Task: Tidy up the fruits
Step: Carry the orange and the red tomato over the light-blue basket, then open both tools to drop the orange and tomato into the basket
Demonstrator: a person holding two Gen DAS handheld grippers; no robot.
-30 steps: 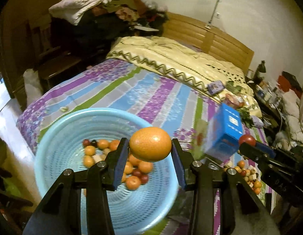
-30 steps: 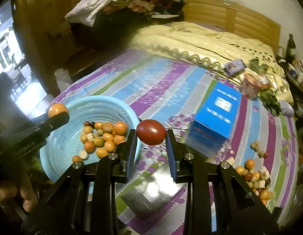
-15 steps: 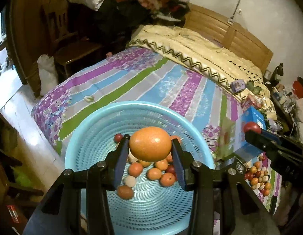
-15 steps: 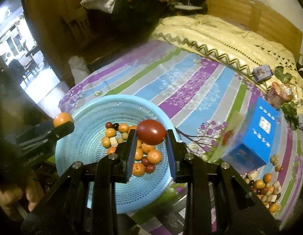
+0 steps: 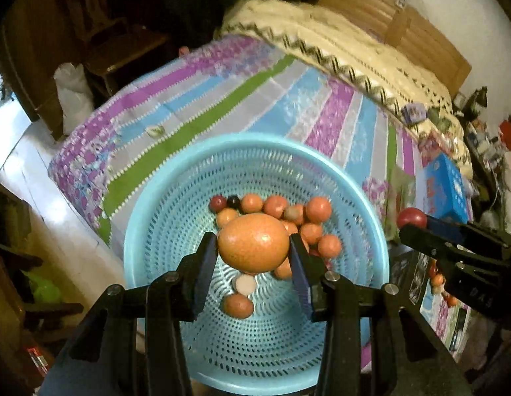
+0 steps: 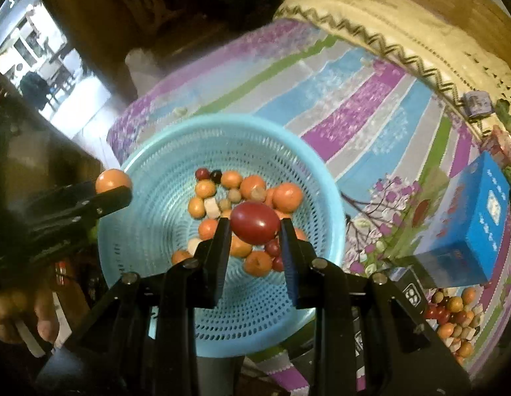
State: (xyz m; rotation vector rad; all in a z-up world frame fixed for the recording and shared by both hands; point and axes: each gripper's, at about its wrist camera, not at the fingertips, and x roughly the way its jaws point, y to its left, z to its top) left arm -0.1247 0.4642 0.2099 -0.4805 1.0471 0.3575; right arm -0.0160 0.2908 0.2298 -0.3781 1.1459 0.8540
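Note:
My left gripper [image 5: 253,247] is shut on an orange fruit [image 5: 253,242] and hangs over the light blue perforated basket [image 5: 176,178]. Several small orange and red fruits [image 5: 278,211] lie in the basket's bottom. In the right wrist view my right gripper [image 6: 255,227] is shut on a dark red tomato [image 6: 254,221], also above the blue basket [image 6: 156,171] and its fruit pile [image 6: 242,188]. The left gripper with the orange [image 6: 113,180] shows at that view's left edge. The right gripper's tomato [image 5: 411,217] shows at the right of the left wrist view.
The basket rests on a striped bedspread [image 5: 202,105] near the bed's corner. A blue box [image 6: 476,224] stands right of the basket, with a loose heap of small fruits [image 6: 453,316] beyond it. A cream quilt [image 5: 347,49] lies at the head. A person's hand [image 6: 20,310] is at lower left.
Both grippers have swung left and lower, from beside the blue box to above the basket, each still holding its fruit. The basket now fills the middle of both views.

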